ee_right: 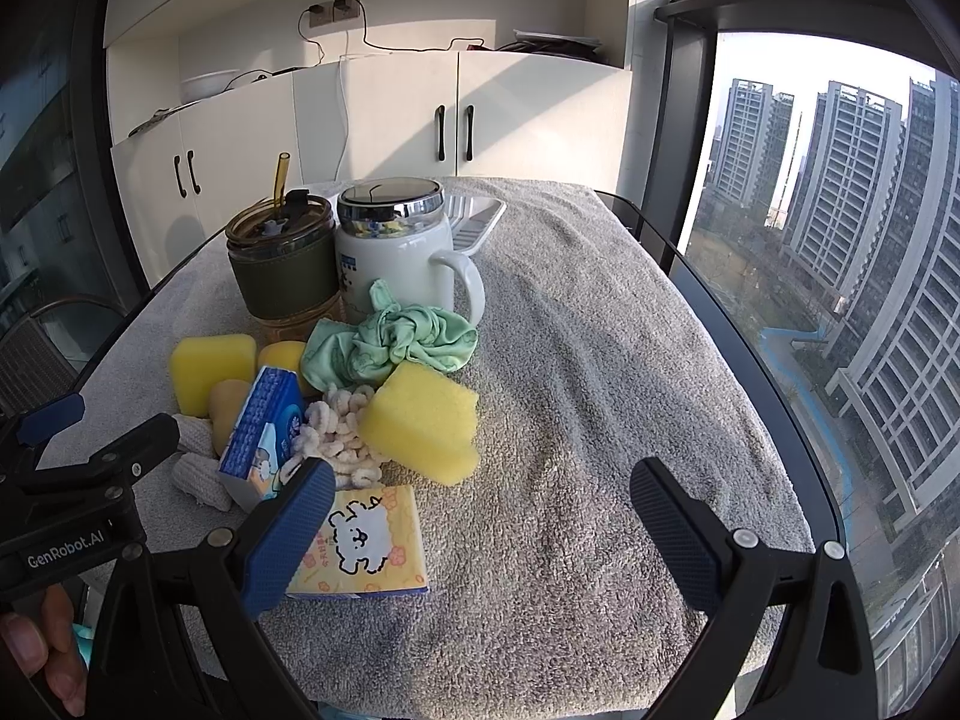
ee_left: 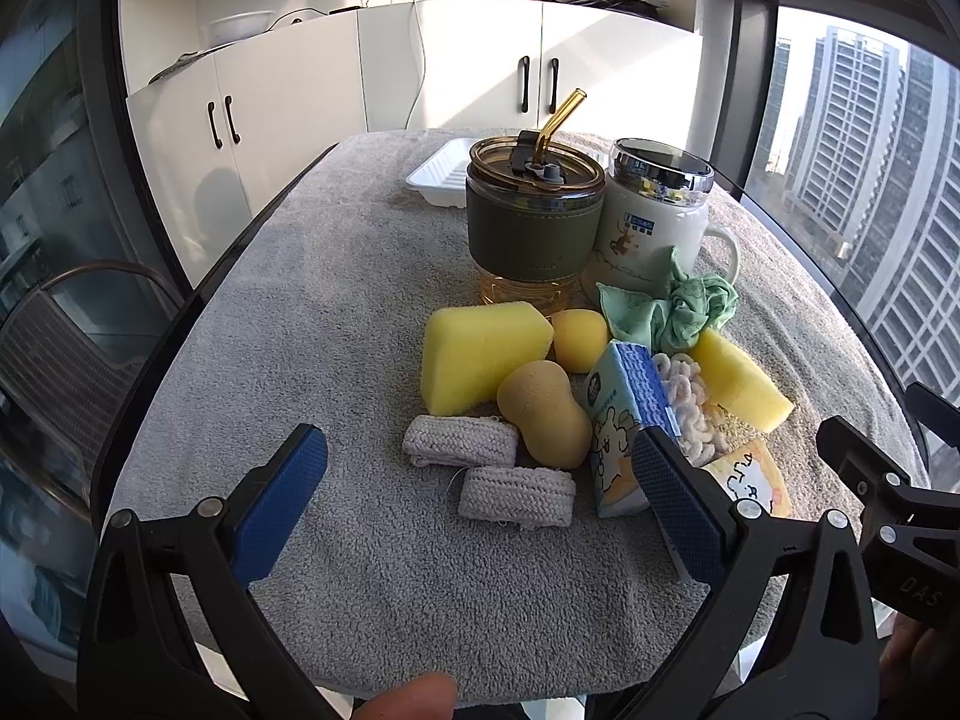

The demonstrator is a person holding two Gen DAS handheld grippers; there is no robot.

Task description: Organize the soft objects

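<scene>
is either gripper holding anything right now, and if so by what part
Nothing is held. The left gripper and right gripper are both open above the grey towel, with no soft object between their fingers.

Yellow sponges; mint cloth; grey towel; blue-padded tools.

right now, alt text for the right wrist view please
The open right gripper hovers over a grey towel, near a yellow tissue pack, yellow sponge and green cloth; a white mug stands behind.
</scene>
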